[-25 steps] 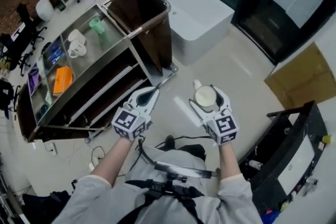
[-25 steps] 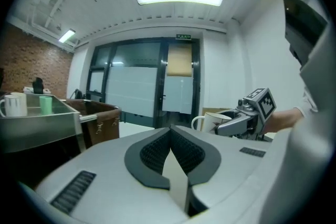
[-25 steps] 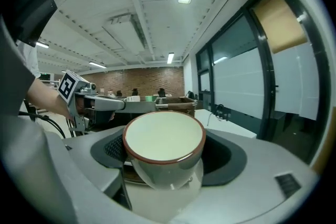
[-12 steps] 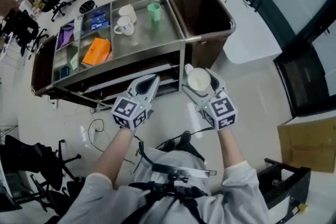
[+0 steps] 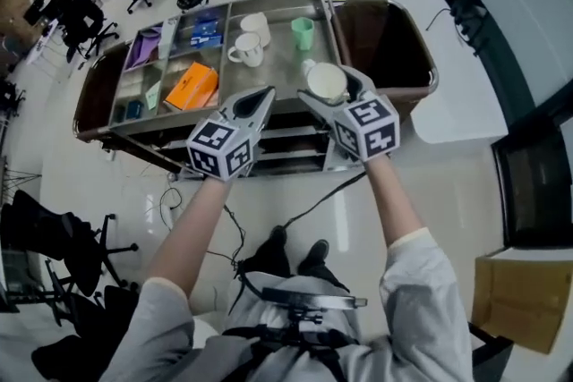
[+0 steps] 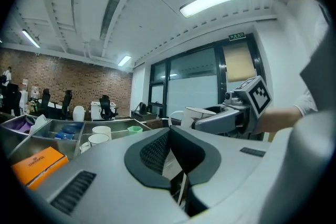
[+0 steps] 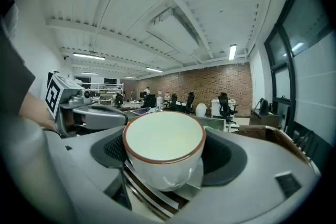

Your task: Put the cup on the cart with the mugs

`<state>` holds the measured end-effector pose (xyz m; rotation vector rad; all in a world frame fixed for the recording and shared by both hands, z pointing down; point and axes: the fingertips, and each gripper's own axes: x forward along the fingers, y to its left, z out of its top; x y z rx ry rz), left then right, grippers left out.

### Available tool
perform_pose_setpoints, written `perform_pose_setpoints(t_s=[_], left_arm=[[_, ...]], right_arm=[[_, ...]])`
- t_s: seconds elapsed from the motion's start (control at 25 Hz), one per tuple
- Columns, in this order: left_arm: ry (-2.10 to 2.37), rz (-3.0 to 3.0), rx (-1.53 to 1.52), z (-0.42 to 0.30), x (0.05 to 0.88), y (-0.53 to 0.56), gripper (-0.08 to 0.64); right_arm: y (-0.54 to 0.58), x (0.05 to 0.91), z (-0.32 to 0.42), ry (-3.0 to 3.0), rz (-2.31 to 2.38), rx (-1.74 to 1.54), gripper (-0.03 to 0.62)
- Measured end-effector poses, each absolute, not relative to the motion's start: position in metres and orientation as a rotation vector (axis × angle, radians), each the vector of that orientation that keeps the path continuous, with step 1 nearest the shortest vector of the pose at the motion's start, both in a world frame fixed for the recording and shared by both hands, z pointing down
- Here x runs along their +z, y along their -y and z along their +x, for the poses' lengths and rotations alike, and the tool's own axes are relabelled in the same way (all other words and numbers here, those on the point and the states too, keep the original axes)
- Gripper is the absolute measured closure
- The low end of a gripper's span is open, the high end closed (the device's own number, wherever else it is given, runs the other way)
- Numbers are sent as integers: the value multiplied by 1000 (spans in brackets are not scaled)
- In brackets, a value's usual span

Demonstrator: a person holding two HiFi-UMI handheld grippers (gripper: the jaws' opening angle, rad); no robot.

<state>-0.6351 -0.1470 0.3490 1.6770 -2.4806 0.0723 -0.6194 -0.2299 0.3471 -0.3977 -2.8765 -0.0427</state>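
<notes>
While the cup (image 5: 326, 81) hangs in the air over the front edge of the cart (image 5: 279, 67), upright and not yet set down, the step in hand looks like the carry to the steel top. It is one white cup with a brown rim, and the right gripper (image 7: 165, 157) has its jaws spread wide and clamped on the cup's sides. The next move, as I judge it, calls for a short reach forward and to the left, then a lowering onto the bare steel just beside the mugs, with the cup kept level and the jaws parted only once its base rests. Two white mugs stand in that compartment, one (image 5: 244, 50) nearer and one (image 5: 256, 26) behind it, close together. One small green cup (image 5: 303, 33) stands to their right, apart from them. The left gripper (image 5: 262, 98) hovers beside the right one, its jaws drawn together on nothing. Further left lies one orange box (image 5: 192, 86) in its own compartment, and one brown bin (image 5: 385, 40) sits at the cart's right end.
</notes>
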Motion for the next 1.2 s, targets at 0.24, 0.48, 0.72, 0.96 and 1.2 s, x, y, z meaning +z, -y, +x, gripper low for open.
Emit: perform_pose_setpoints(t_s=[0.24,0.48,0.72,0.96,1.2], left_arm=[[2481,1648,53,-686,350,152,555],[2472,1640,49,-726,356,162,555],[2442,1633,26,-751,369,160,555],[2436,1641,3,-761,371,158,555],[2436,1658,-8,-763,366,157,555]], right_arm=[[234,361,-703,2809,-378,22,189],[240,392,-754,2707,-324,-19,189],[247,417,-784,2644,-291,-2,189],[255,442,-804,2575,-264,-17,189],[254,460,-817,2532,-246,-47,189]])
